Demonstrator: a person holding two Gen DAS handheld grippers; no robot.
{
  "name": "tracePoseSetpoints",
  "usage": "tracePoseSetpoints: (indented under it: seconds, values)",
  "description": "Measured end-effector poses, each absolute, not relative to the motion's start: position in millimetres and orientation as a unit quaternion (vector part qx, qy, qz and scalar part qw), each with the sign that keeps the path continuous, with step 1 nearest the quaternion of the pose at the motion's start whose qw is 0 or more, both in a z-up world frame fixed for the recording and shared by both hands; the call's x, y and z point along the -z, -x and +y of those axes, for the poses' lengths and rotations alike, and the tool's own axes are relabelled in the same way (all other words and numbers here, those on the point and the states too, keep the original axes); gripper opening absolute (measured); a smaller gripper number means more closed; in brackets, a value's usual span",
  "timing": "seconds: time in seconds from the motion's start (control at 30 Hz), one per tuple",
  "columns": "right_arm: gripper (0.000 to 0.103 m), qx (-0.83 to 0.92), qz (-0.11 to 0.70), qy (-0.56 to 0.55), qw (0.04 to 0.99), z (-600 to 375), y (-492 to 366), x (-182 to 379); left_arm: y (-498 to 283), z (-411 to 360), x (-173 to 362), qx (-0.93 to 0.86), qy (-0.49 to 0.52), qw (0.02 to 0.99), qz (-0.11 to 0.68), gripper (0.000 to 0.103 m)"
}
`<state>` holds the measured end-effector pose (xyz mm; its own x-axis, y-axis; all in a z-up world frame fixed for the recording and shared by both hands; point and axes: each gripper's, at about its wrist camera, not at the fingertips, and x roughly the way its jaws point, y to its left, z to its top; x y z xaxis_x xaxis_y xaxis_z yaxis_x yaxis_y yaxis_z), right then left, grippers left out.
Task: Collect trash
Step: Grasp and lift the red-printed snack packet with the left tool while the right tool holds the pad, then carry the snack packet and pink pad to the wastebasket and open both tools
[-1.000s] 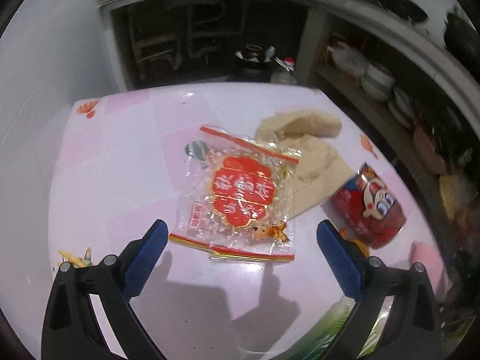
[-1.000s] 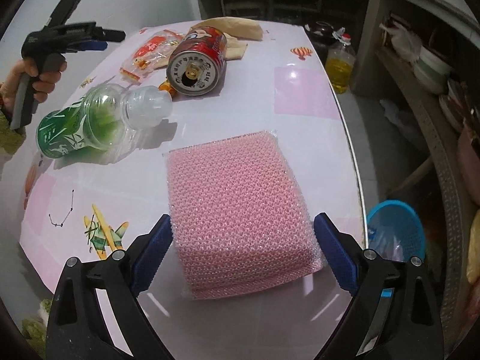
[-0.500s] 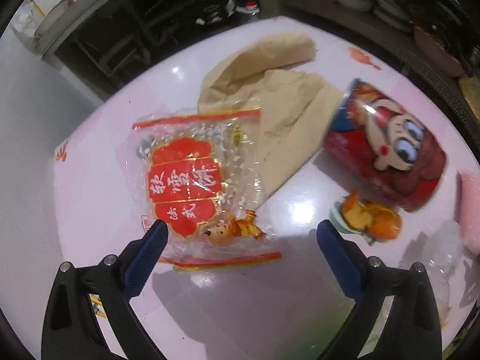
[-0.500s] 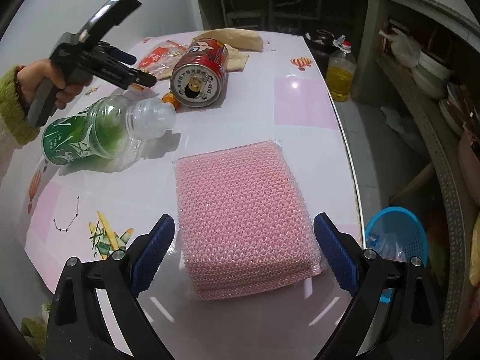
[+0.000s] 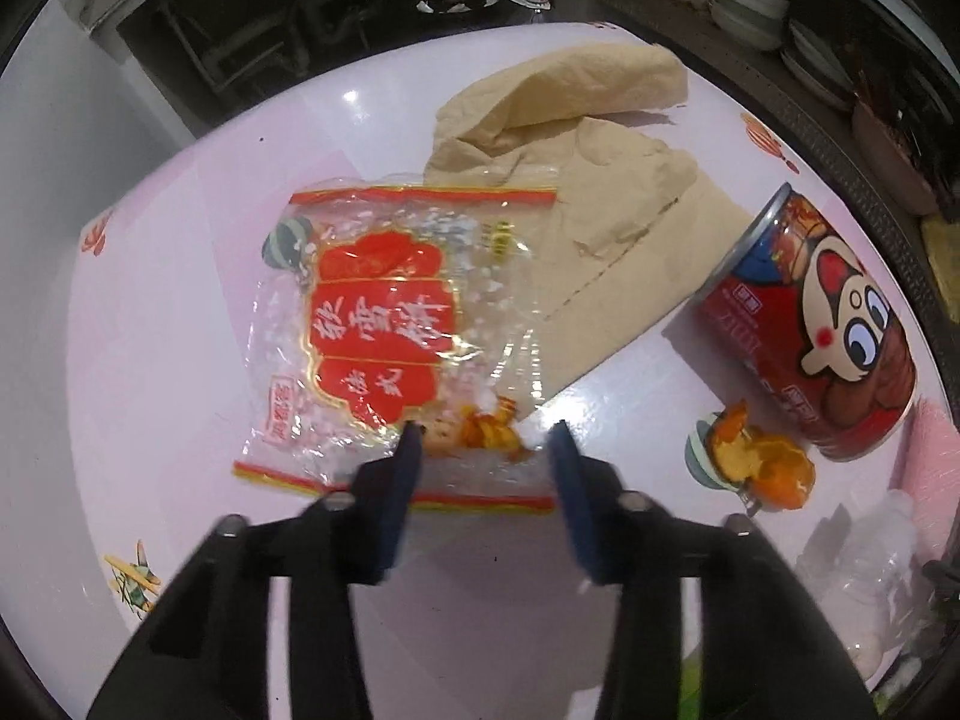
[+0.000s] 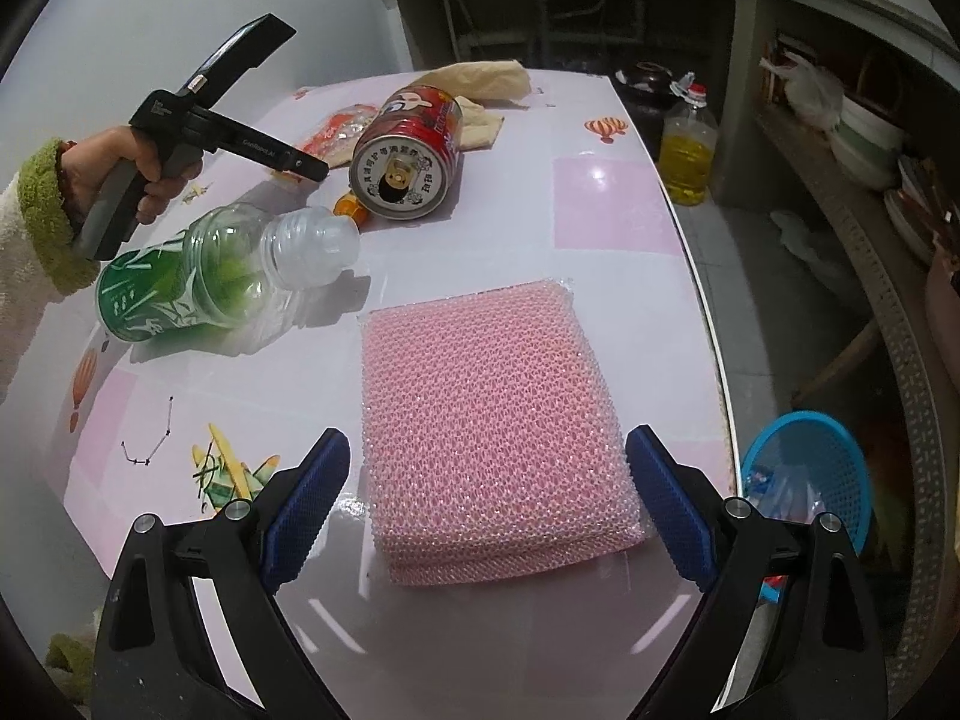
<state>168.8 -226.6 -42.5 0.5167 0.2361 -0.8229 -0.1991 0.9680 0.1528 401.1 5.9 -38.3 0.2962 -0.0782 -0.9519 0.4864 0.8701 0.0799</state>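
Five pieces of trash lie on the table (image 6: 606,204): pink mesh pad (image 6: 492,432), green bottle (image 6: 198,276), red can (image 5: 822,324), tan paper (image 5: 606,228), snack wrapper (image 5: 384,324) toward the far edge. Left gripper (image 5: 483,441) — wide a second ago — is closing over the wrapper's near edge, so pickup begins; right gripper (image 6: 489,495) stays wide.

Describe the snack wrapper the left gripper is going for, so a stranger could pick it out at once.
On the pink-and-white table, find the beige cloth at the far side. The snack wrapper lies flat, overlapping its near edge, with the left gripper closing its jaws over the wrapper's near end. It alone is clear plastic with a red label and red-striped ends.
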Motion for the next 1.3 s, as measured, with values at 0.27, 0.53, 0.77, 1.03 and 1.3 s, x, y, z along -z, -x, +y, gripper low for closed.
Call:
tracePoseSetpoints:
  seconds: [0.27, 0.53, 0.77, 1.03, 1.3]
  values:
    - [0.087, -0.123, 0.463, -0.022, 0.877, -230.8, -164.2, 34.4, -393.0, 17.5, 24.1, 0.181, -0.177, 0.8, 0.544, 0.008]
    - [0.087, -0.111, 0.453, -0.004, 0.885, -230.9, -167.9, 29.1, -367.4, 45.5, -18.1, 0.153, -0.151, 0.845, 0.49, 0.001]
    - [0.082, -0.109, 0.454, 0.007, 0.884, -226.6, -168.6, 31.1, -322.7, 81.1, -59.6, 0.125, -0.069, 0.896, 0.421, 0.001]
    - [0.082, -0.112, 0.471, 0.038, 0.874, -214.4, -176.1, 40.2, -248.5, 104.2, -126.1, 0.139, -0.006, 0.941, 0.307, 0.001]
    - [0.08, -0.109, 0.495, 0.066, 0.86, -205.5, -184.6, 53.1, -168.3, 106.5, -167.2, 0.241, 0.081, 0.939, 0.233, 0.001]
